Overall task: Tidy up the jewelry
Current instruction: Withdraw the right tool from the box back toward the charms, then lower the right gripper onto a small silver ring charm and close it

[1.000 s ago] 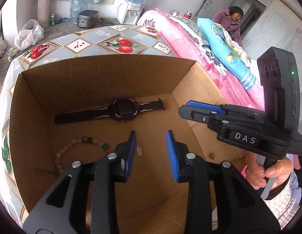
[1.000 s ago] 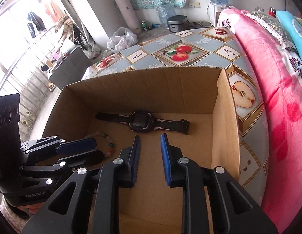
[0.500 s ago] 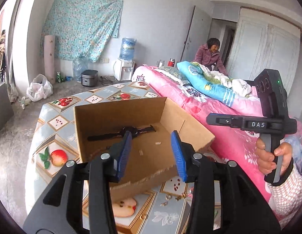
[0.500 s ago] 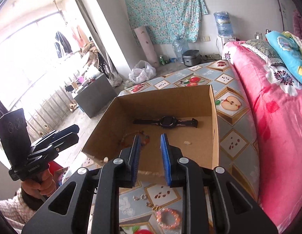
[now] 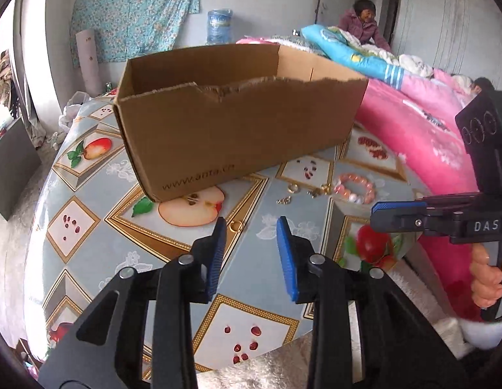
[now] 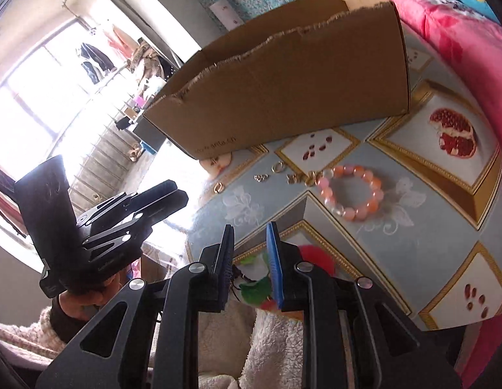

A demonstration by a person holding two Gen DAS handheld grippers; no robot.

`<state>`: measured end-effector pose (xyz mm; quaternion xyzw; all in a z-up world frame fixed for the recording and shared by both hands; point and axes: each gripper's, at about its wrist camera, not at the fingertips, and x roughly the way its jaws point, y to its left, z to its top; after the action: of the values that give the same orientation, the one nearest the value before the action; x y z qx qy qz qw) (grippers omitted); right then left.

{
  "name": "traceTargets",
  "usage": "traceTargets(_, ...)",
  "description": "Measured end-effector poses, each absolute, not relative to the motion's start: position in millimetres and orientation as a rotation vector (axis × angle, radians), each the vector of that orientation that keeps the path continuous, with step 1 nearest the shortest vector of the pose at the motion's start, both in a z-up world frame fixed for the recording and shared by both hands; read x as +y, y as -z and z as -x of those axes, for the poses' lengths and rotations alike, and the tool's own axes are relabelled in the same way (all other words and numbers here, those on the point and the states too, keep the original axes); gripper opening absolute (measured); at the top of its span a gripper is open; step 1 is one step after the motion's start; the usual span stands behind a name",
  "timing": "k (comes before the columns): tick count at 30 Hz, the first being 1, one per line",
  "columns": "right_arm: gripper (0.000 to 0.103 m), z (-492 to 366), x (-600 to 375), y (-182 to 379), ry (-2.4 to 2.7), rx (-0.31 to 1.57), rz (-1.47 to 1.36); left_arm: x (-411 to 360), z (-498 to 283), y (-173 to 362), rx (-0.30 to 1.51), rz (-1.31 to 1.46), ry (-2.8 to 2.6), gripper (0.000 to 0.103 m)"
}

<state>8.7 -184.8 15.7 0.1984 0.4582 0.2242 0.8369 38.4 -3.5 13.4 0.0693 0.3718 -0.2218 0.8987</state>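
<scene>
A brown cardboard box [image 5: 238, 123] stands on the fruit-patterned table [image 5: 88, 223]; it also shows in the right wrist view [image 6: 283, 90]. Its inside is hidden. In front of it lie a pink bead bracelet [image 5: 355, 188], also in the right wrist view [image 6: 351, 193], a gold ring [image 5: 236, 226] and several small gold pieces [image 5: 293, 191]. My left gripper [image 5: 251, 249] is open and empty, just short of the gold ring. My right gripper [image 6: 249, 246] is open and empty at the table's near edge, short of the bracelet.
A pink quilted bed [image 5: 422, 123] runs along the table's right side, with a person [image 5: 361, 19] sitting at its far end. A water dispenser bottle [image 5: 218, 26] stands by the back wall. A window with a railing [image 6: 40, 103] is to the left.
Both grippers have pulled back out of the box and dropped low in front of it. The watch and bead bracelet inside the box are no longer visible.
</scene>
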Motion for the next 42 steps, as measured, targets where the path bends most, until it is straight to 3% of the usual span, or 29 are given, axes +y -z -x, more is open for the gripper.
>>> traceTargets(6, 0.021, -17, -183, -12, -0.487, 0.974, -0.424, -11, -53, 6, 0.802, -0.277, 0.420, 0.011)
traceTargets(42, 0.021, -43, -158, 1, -0.536, 1.021, -0.429, -7, -83, 15, 0.807, -0.341, 0.689, 0.010)
